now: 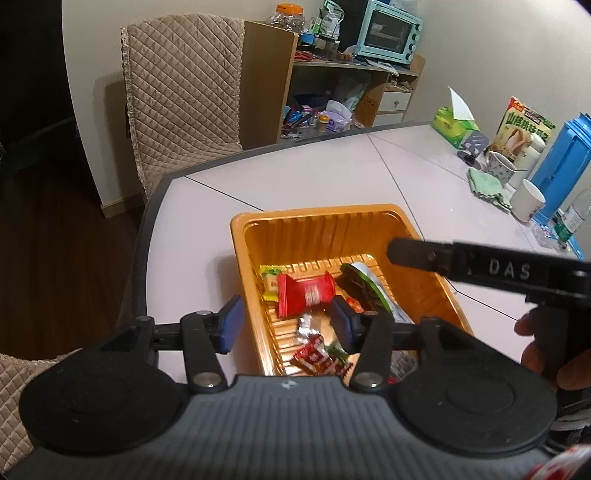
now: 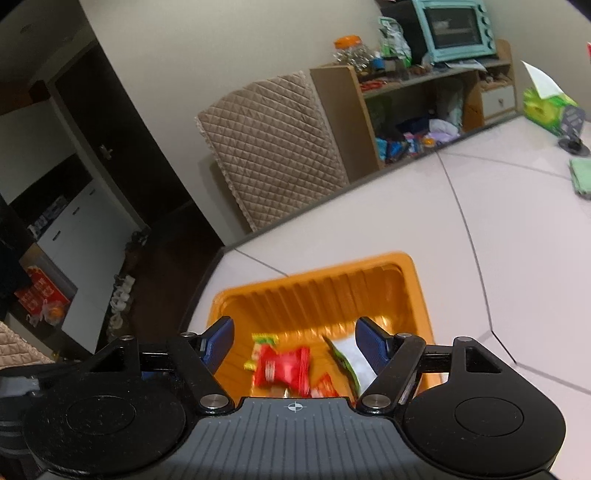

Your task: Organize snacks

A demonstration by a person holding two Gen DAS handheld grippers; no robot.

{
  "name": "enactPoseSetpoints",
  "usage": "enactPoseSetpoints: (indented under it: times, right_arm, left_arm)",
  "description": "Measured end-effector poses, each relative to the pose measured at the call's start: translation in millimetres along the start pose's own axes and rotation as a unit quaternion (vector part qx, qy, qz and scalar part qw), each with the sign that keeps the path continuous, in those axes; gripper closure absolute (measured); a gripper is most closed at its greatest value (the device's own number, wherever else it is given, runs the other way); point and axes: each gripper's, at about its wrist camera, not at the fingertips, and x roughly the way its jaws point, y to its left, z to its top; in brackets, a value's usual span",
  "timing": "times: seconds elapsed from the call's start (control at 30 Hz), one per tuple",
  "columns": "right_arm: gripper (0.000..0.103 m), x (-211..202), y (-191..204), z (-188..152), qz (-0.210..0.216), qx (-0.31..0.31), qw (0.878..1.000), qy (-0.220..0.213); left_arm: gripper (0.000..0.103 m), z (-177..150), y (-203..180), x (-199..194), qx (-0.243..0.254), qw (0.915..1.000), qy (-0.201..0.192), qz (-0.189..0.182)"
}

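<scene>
An orange plastic tray (image 1: 243, 236) (image 2: 413, 280) sits near the table's corner and holds several wrapped snacks. A red packet (image 1: 303, 293) (image 2: 284, 369) lies in its middle beside a green-and-white pouch (image 1: 364, 284) (image 2: 351, 360) and a yellow-green packet (image 1: 271, 282) (image 2: 264, 339). Smaller red and silver wrappers (image 1: 314, 350) lie nearer me. My left gripper (image 1: 286, 321) hovers above the tray's near left side, open, with nothing between its blue pads. My right gripper (image 2: 293, 343) hangs over the tray, open wide and empty. In the left wrist view the right gripper reaches in from the right with its finger (image 1: 410, 253) over the tray.
A quilted chair (image 1: 184, 92) stands behind the table's far edge, a cluttered shelf with a teal oven (image 1: 391, 33) beyond it. At the right of the table stand a tissue pack (image 1: 454, 125), a snack box (image 1: 521, 129), mugs (image 1: 526, 201), a green cloth (image 1: 487, 186) and a blue jug (image 1: 561, 166).
</scene>
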Motion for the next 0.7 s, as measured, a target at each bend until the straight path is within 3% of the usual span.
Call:
enactPoseSetpoints:
  times: [0.23,0.7]
  right_arm:
    - [0.023,-30.7,-6.4,-20.8,-0.027,0.008,1.000,0.004]
    - [0.021,-88.9,0.1,-53.9,-0.038,-0.013,0.999,0.004]
  left_arm:
    - [0.046,-14.3,-12.6,-16.5,0.014,0.9999,0.007,-0.005]
    - [0.040,-41.8,-39.6,-59.1,0.006,0.9999,0.008,0.001]
